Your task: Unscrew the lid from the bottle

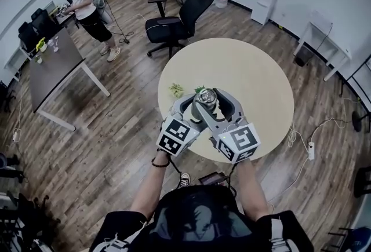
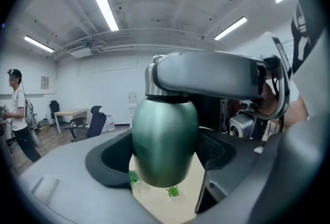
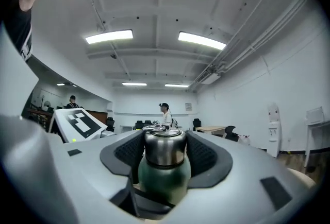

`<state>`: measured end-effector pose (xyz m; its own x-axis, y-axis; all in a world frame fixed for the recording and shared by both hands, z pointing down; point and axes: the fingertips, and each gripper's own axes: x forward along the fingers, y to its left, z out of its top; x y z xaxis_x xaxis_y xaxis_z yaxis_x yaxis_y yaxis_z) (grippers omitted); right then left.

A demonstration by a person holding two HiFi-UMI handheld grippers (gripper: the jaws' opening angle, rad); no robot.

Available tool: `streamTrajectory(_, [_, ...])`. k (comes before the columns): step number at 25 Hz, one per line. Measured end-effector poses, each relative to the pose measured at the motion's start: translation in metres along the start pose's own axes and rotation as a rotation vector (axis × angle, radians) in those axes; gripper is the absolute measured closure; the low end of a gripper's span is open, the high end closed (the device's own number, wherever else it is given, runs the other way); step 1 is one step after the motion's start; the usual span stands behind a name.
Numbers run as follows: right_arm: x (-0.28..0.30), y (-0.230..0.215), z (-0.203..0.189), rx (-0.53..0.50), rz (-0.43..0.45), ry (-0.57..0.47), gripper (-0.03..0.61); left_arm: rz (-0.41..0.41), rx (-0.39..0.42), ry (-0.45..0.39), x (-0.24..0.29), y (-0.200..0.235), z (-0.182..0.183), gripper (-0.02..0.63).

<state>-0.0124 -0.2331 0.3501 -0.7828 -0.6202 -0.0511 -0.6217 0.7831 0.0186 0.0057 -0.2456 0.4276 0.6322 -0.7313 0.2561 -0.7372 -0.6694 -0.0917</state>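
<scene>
A green metal bottle with a steel lid is held up in the air above the round table. My left gripper is shut on the green body, a black pad against each side. My right gripper is shut on the lid, its ribbed pads flanking the steel cap. In the head view the lid faces up between both grippers, the left gripper from the lower left and the right gripper from the lower right. The bottle's base is hidden there.
Two small green plants stand on the table's left edge below the bottle. A black office chair is behind the table. A person stands at a grey desk far left. A power strip lies on the floor to the right.
</scene>
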Motion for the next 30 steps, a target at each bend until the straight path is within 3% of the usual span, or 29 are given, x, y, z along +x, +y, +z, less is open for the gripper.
streamTrajectory(3, [-0.007, 0.016, 0.01, -0.051, 0.147, -0.016, 0.321, -0.124, 0.006, -0.029, -0.012, -0.011, 0.006, 0.245])
streamTrajectory(9, [-0.029, 0.054, 0.042, -0.06, 0.593, -0.034, 0.321, -0.484, 0.095, -0.089, -0.051, -0.039, 0.028, 0.245])
streamTrajectory(11, [-0.032, 0.06, 0.048, -0.049, 0.66, -0.028, 0.321, -0.531, 0.114, -0.094, -0.058, -0.043, 0.033, 0.245])
streamTrajectory(14, [-0.024, 0.052, 0.047, -0.008, 0.573, -0.033, 0.305, -0.433, 0.077, -0.101, -0.052, -0.031, 0.032, 0.245])
streamTrajectory(18, [-0.008, 0.035, 0.024, -0.033, 0.304, -0.004, 0.224, -0.169, 0.032, -0.06, -0.03, -0.004, 0.017, 0.245])
streamTrajectory(20, [0.0, 0.026, 0.015, -0.054, 0.148, 0.022, 0.225, -0.06, 0.021, -0.032, -0.023, 0.006, 0.011, 0.245])
streamTrajectory(23, [0.009, 0.013, 0.005, 0.006, -0.023, 0.033, 0.241, 0.068, -0.014, -0.01, -0.017, 0.015, 0.004, 0.245])
streamTrajectory(27, [0.014, 0.008, -0.003, 0.065, -0.084, 0.041, 0.28, 0.177, 0.018, 0.027, -0.013, 0.015, -0.003, 0.245])
streamTrajectory(30, [0.014, 0.006, -0.003, 0.04, -0.059, 0.048, 0.313, 0.126, 0.037, 0.03, -0.011, 0.009, -0.003, 0.245])
